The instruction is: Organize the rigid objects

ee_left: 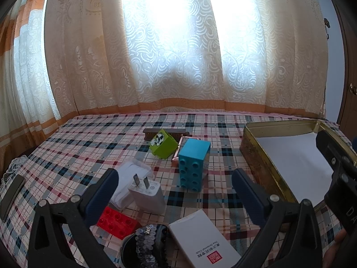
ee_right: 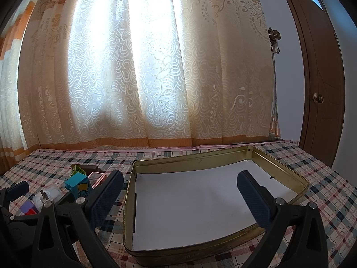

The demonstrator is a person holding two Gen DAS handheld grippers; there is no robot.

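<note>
My left gripper (ee_left: 176, 181) is open and empty, above a white plug charger (ee_left: 146, 193), a red brick (ee_left: 117, 222) and a white card box (ee_left: 200, 241). A blue brick (ee_left: 193, 165) stands ahead between the fingers, with a green cube (ee_left: 164, 144) behind it. My right gripper (ee_right: 180, 192) is open and empty over the gold tin (ee_right: 223, 154), which holds only a white paper liner. The tin also shows at the right in the left wrist view (ee_left: 256, 156).
A dark wooden bar (ee_left: 165, 131) and a pink-framed case (ee_left: 181, 144) lie behind the bricks. A sequined black item (ee_left: 147, 243) sits at the near edge. A dark phone (ee_left: 11, 197) lies far left. Curtains hang behind the plaid-covered table (ee_left: 100, 134).
</note>
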